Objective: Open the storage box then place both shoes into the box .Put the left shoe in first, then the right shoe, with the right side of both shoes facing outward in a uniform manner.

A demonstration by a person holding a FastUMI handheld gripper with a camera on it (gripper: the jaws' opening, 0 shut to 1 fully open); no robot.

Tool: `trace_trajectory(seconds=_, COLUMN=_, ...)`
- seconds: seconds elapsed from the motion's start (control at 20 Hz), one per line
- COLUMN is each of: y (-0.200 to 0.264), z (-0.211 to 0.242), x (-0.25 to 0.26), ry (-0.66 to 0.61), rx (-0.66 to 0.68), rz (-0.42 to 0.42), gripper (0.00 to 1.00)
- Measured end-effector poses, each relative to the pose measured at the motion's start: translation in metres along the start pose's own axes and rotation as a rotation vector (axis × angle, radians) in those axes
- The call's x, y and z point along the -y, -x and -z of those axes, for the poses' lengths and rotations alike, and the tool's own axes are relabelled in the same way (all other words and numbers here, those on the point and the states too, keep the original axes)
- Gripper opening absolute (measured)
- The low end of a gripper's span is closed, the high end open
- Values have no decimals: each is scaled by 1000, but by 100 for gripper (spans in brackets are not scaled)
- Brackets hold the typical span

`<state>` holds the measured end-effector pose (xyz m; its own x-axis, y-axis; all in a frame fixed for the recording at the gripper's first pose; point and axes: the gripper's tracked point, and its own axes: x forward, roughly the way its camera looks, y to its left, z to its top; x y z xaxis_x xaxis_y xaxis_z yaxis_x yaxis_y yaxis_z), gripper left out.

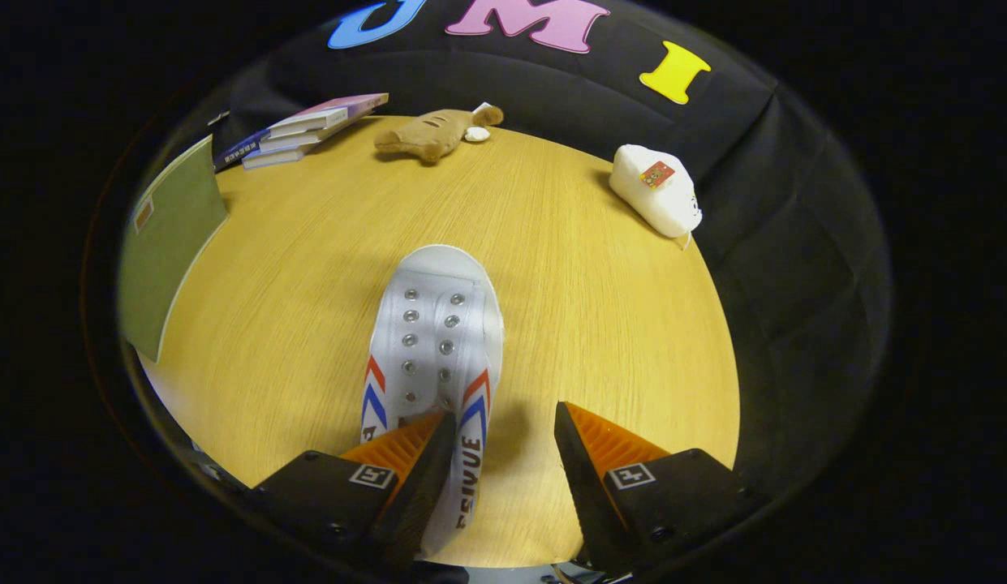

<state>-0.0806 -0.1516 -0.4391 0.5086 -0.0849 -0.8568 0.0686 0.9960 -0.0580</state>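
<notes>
A white shoe [435, 341] with red and blue chevrons on its sides lies on the round wooden table [600, 324], toe pointing away from me. My gripper [504, 414] is open and hovers over the shoe's heel end. One finger sits over the shoe's opening, the other stands outside the shoe's right side, so the right side wall [471, 462] lies between them. Neither finger visibly presses on it. A green flat panel with a white rim [166, 243], possibly the storage box, stands at the table's left edge.
At the far side of the table lie a stack of books [308, 130] and a brown plush toy [434, 134]. A white soft toy [656, 191] sits at the far right near the table's edge. Black cloth hangs behind.
</notes>
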Motion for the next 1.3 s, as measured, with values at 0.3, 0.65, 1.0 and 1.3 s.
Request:
trace_trajectory(seconds=0.3, y=-1, z=0, x=-13, ry=-251, rx=-46, rz=-188, gripper=10)
trace_trajectory(seconds=0.65, y=28, z=-31, x=-48, ry=-498, rx=-40, rz=-411, gripper=5)
trace_trajectory(seconds=1.0, y=57, z=-62, x=-84, ry=-596, rx=8, rz=-532, gripper=5)
trace_trajectory(seconds=1.3, y=107, z=-109, x=-127, ry=-644, rx=89, rz=-658, gripper=5)
